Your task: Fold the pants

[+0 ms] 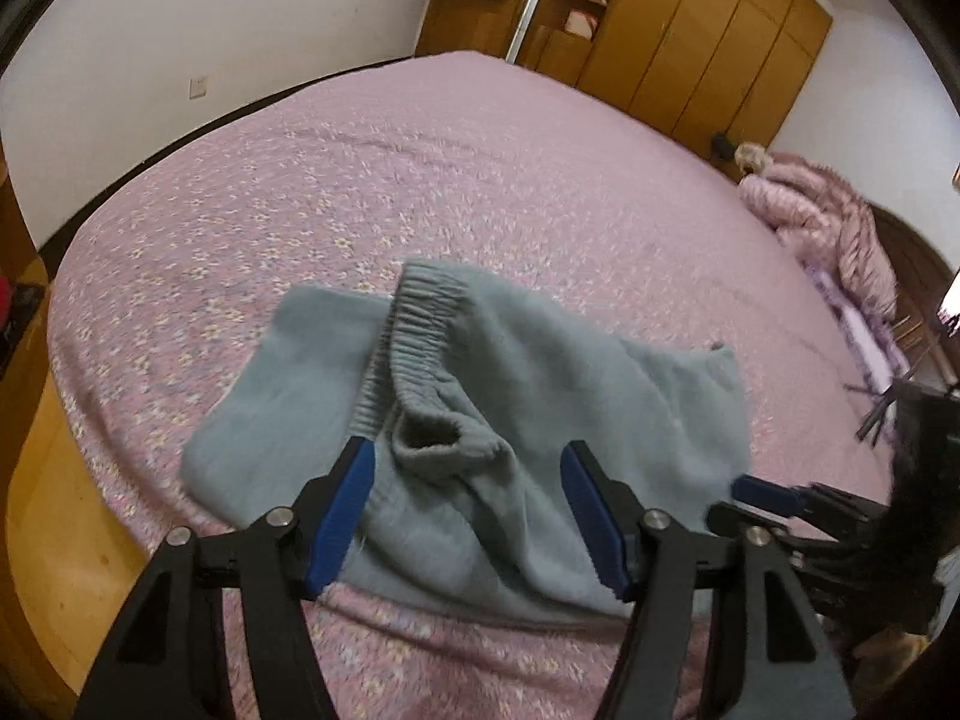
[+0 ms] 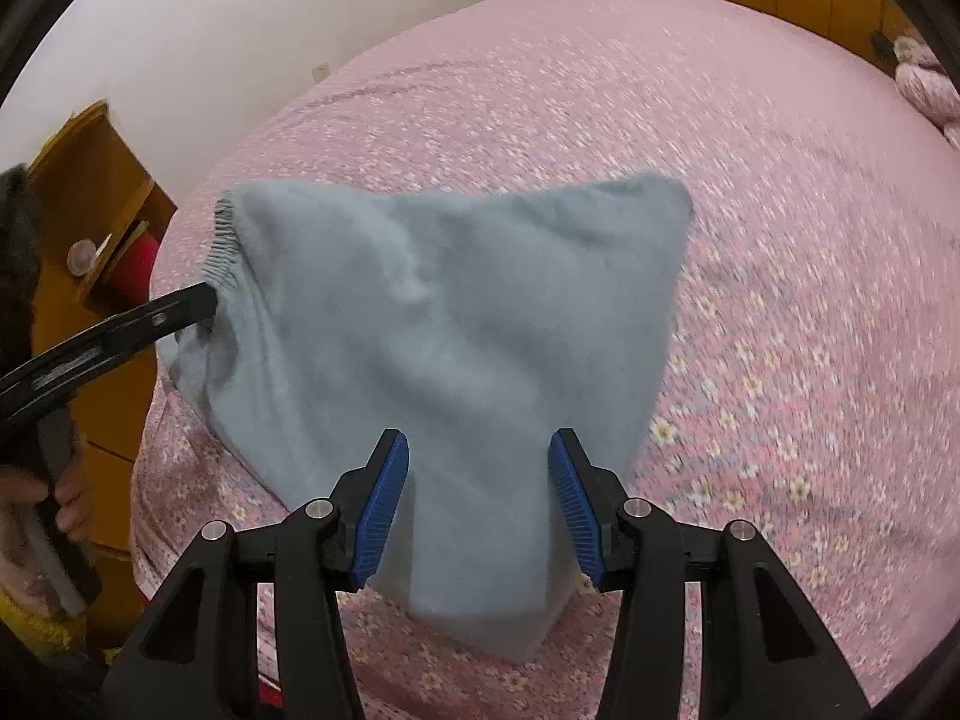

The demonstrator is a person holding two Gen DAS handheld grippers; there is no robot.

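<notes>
While your left gripper [image 1: 468, 516] hangs over the near edge of the bed, its blue pads stand apart and press on nothing; the grey-blue pants [image 1: 480, 396] lie bunched just beyond and between the fingers. Directly ahead of those fingers, the ribbed elastic waistband [image 1: 420, 312] runs away from you, with a rolled opening of fabric nearest the tips. To the right of this gripper, one blue pad of your right gripper [image 1: 762, 489] reaches to the edge of the cloth.

Seen from the right wrist, your right gripper [image 2: 477, 504] also has its jaws apart. A fold of the pants passes between the pads, but whether either pad touches it cannot be told. To its left, a black finger of the left gripper sits at the gathered waistband, and your hand [image 2: 66, 498] grips that tool's handle.

Beyond both grippers, the pink flowered bedspread [image 1: 480, 168] extends to a white wall [image 1: 240, 18] and wooden wardrobe [image 1: 708, 42]. A pink padded jacket [image 1: 822, 222] lies at the far right.
</notes>
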